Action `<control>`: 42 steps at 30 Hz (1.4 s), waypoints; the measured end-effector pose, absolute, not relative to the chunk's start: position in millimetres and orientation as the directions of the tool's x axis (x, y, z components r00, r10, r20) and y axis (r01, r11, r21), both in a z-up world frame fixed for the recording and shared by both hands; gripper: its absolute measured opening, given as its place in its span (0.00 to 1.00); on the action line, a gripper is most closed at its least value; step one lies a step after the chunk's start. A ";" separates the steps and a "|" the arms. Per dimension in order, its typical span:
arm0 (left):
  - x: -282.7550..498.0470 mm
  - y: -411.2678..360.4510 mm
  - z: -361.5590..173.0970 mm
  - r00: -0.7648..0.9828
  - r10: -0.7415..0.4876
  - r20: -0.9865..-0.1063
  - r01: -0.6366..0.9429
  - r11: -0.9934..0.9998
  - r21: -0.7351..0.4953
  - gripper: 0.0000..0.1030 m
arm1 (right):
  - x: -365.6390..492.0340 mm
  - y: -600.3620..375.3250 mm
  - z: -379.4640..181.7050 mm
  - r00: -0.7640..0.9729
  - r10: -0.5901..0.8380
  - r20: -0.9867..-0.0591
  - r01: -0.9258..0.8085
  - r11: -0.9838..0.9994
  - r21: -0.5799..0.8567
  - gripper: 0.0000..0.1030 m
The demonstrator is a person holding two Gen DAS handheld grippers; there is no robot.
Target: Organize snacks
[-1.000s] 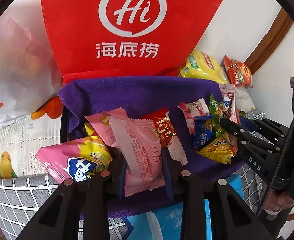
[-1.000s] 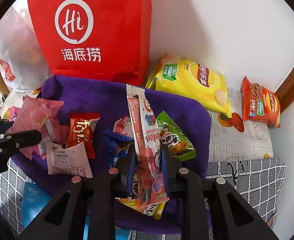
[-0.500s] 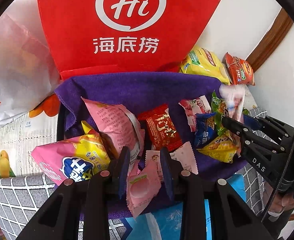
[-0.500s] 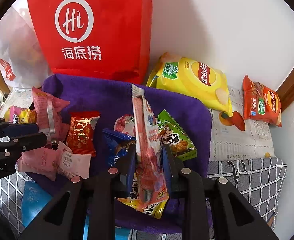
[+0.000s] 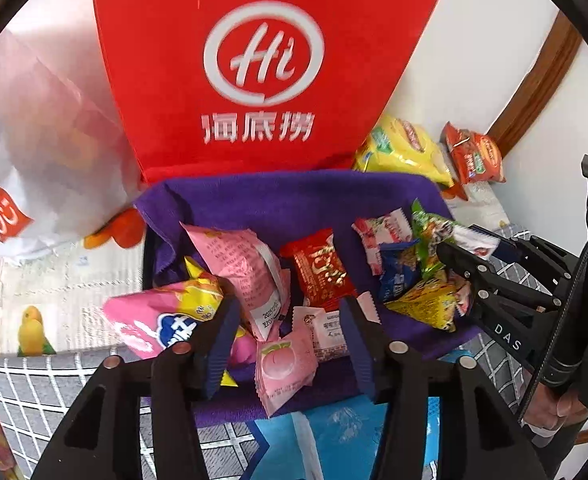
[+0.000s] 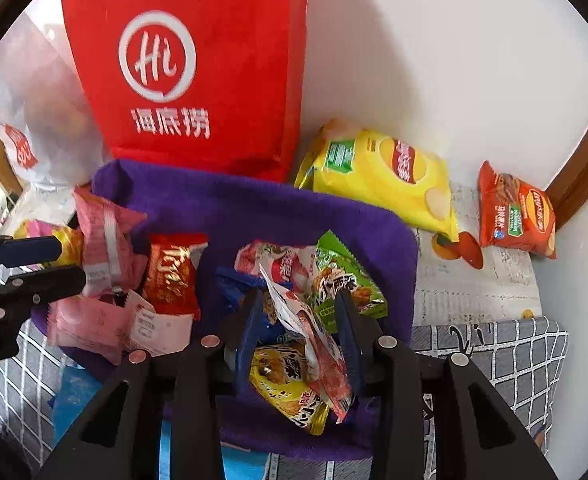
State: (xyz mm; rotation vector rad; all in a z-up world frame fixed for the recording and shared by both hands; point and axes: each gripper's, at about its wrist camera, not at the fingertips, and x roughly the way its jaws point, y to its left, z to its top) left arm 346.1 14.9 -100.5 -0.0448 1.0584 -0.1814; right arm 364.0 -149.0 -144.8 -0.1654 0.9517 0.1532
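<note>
A small pink peach-printed packet [image 5: 286, 368] lies on the purple cloth [image 5: 294, 200] lining the snack tray, directly between the blue pads of the left gripper [image 5: 288, 344], whose jaws are opening and no longer press on it; its long axis runs roughly from the camera toward the red bag, its crimped lower end pointing back at the gripper and slightly left. In the right wrist view a long red-and-white stick packet [image 6: 309, 332] slumps between the pads of the right gripper [image 6: 299, 340], whose jaws are also opening; the stick leans diagonally, upper end toward the far left, lower end toward the near right, over a yellow snack pack [image 6: 290, 388]. To finish the release cleanly, each gripper would best widen fully and lift straight away before swinging aside, so the pads do not drag a wrapper edge out of the pile. Around them lie a larger pink packet [image 5: 242, 268], a red candy wrapper [image 5: 321, 272], a blue packet [image 5: 397, 276] and a green packet [image 6: 345, 280]. Beyond the cloth stand a red paper bag [image 5: 262, 68], a yellow chip bag [image 6: 381, 176] and an orange snack bag [image 6: 513, 212].
</note>
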 end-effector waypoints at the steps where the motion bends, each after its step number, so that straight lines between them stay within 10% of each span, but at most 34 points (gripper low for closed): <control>1: 342.8 14.8 -95.2 0.491 -0.170 -0.855 0.129 0.984 -0.122 0.50 | 361.2 -148.6 -139.5 0.582 0.060 -0.811 -0.199 0.977 -0.071 0.41; 18: 223.9 16.9 -31.1 0.636 -0.126 -0.762 0.082 0.992 -0.095 0.81 | 231.3 -157.3 -44.6 0.727 0.072 -0.683 -0.087 0.996 0.012 0.61; 23: 174.3 8.2 -14.6 0.673 -0.123 -0.729 0.091 0.992 -0.083 0.84 | 177.9 -159.3 -27.8 0.745 0.077 -0.663 -0.081 0.996 0.025 0.64; 27: 135.4 7.2 -2.4 0.702 -0.118 -0.703 0.086 0.993 -0.080 0.90 | 132.8 -158.4 -18.2 0.772 0.057 -0.633 -0.073 0.997 0.001 0.88; 42: 25.0 3.7 9.3 0.754 -0.076 -0.652 0.054 0.997 -0.054 0.93 | 19.2 -164.9 -17.6 0.798 -0.007 -0.602 -0.014 0.999 -0.031 0.96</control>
